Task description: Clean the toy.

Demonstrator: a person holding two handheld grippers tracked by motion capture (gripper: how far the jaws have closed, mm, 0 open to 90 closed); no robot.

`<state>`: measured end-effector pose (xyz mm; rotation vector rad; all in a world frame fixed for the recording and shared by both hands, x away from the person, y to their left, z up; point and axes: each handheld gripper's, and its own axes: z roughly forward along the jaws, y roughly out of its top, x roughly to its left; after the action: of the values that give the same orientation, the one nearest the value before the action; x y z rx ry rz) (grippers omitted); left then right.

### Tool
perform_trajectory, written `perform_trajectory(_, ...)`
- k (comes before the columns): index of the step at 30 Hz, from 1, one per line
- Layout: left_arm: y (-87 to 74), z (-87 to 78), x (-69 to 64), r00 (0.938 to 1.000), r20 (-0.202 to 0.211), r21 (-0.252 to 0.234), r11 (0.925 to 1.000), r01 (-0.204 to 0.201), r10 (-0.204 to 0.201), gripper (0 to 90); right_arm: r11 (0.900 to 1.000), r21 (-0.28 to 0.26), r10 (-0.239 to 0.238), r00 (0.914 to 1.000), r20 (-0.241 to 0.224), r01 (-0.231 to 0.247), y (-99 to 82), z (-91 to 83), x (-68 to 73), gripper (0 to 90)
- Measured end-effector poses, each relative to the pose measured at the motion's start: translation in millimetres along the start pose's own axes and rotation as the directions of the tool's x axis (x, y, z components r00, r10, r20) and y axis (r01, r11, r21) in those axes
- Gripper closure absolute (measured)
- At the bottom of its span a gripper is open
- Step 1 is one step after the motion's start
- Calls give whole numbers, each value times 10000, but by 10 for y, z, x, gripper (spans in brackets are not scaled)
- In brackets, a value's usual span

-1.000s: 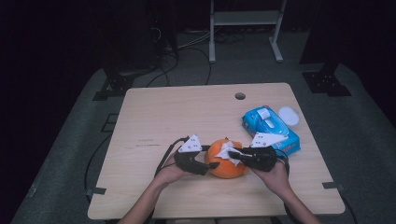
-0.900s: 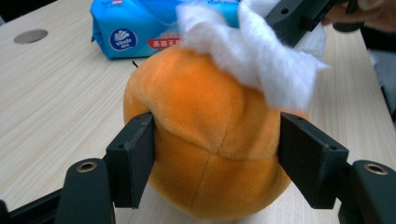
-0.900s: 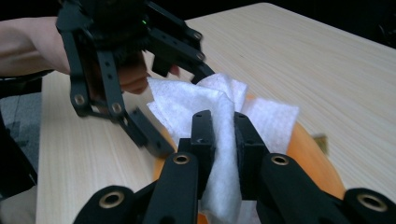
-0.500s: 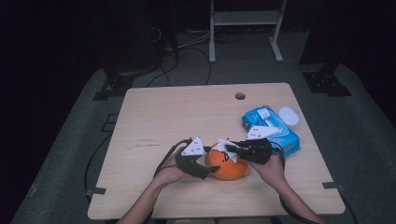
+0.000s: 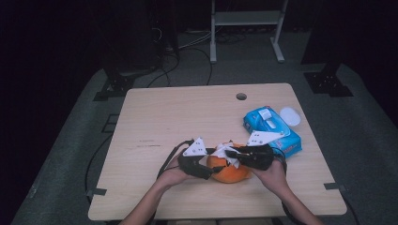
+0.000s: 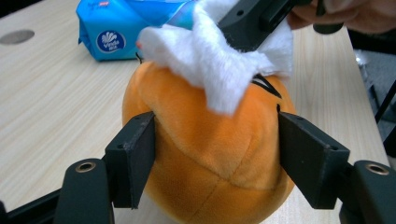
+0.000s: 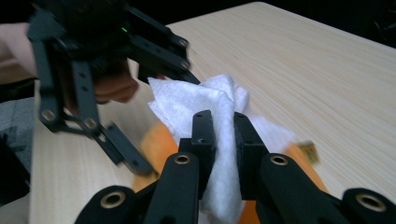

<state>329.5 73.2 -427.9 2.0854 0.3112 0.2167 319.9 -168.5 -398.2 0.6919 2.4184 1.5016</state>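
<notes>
High view looks forward and down over my whole table [image 5: 155, 112]. My two gripper views sit close and low, facing each other across the orange toy [image 6: 210, 154], shared by all.

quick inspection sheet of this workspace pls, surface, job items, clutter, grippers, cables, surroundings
surface: light wooden table, round hole near far edge.
job's things: orange plush toy near front edge; white tissue draped on its top.
clutter: blue wipes pack right of toy, white lid beside it.
grippers: left gripper jaws have just been closing, pressing the toy's sides; right gripper shut on the tissue.
cables: black cable trails from left gripper; more on the floor behind.
surroundings: dark room, grey floor mat, white stand frame behind.
</notes>
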Motion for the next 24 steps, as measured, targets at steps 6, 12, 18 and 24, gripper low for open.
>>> perform_trajectory(6, 0, -6, -47, 9982, -30, 165, 9981, -598, 599, 323, 9992, 159, -367, 9993, -7, 367, 130, 114, 0, 809)
perform_trajectory(12, -19, -13, -23, 9987, 3, 222, 9985, -504, 504, 317, 9988, 361, 335, 9990, 288, -346, 63, 96, -262, 809)
perform_trajectory(18, 17, 3, 21, 9923, 613, 5, 9942, 1080, -1078, 156, 9973, 279, 671, 9975, 239, -677, -70, 58, -257, 809)
perform_trajectory(24, 13, 44, 16, 9853, 496, 167, 9865, 1629, -1636, 159, 9976, 117, 682, 9977, 40, -682, -141, -36, -134, 810)
